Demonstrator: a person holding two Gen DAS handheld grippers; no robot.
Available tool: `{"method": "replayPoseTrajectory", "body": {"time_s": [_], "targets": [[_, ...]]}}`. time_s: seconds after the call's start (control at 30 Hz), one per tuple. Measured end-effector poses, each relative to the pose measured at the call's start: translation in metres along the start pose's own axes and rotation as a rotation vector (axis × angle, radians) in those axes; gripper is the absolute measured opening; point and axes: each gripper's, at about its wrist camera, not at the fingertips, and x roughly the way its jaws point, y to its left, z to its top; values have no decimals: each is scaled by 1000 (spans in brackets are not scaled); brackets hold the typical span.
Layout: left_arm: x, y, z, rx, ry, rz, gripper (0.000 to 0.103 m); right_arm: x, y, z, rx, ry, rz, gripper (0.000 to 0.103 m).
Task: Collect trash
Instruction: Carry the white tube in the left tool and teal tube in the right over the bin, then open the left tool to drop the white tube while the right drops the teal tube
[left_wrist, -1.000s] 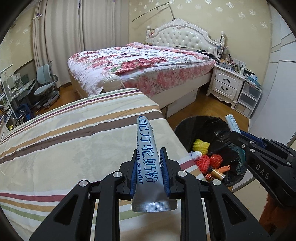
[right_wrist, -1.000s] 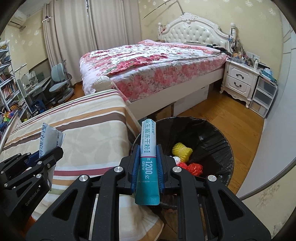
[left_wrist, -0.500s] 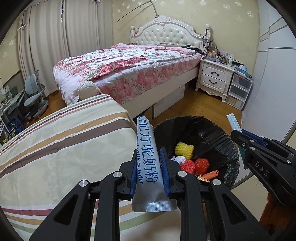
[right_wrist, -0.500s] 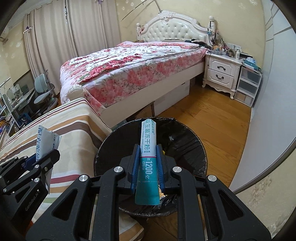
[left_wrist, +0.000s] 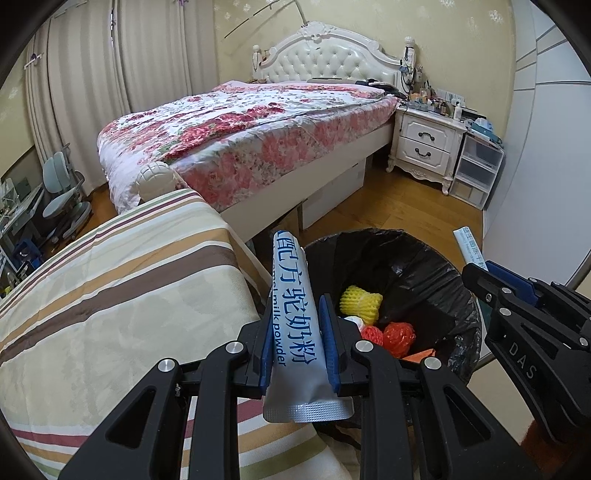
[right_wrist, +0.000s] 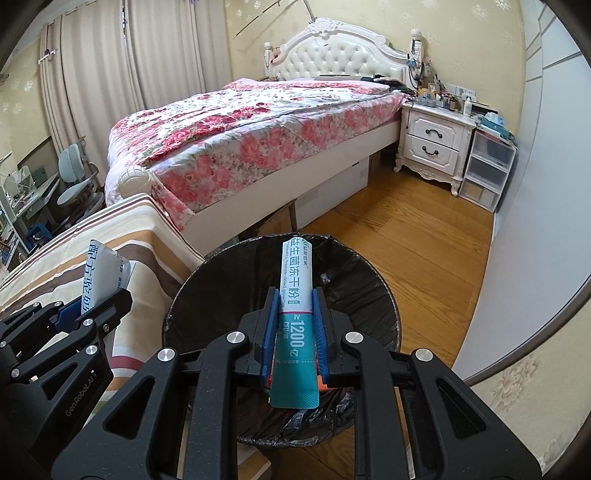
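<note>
The left gripper (left_wrist: 295, 332) pinches a silver milk-powder sachet with blue lettering (left_wrist: 293, 328) at lower centre, over the striped bedcover's (left_wrist: 122, 295) edge; the right gripper (right_wrist: 295, 328) clamps a white-and-teal powder stick (right_wrist: 297, 317) above the round black-lined trash bin (right_wrist: 373, 295)

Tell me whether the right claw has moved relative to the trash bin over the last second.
Yes. The right claw, shut on the teal sachet, has moved over the trash bin; the bin's mouth now lies directly beneath it rather than off to its right.
</note>
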Motion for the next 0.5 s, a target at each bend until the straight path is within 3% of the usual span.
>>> {"method": "replayPoseTrajectory", "body": {"time_s": [0.5], "targets": [[12,-7,4,10,14,-7,24,15,-8,0,26,29,-8,19]]}}
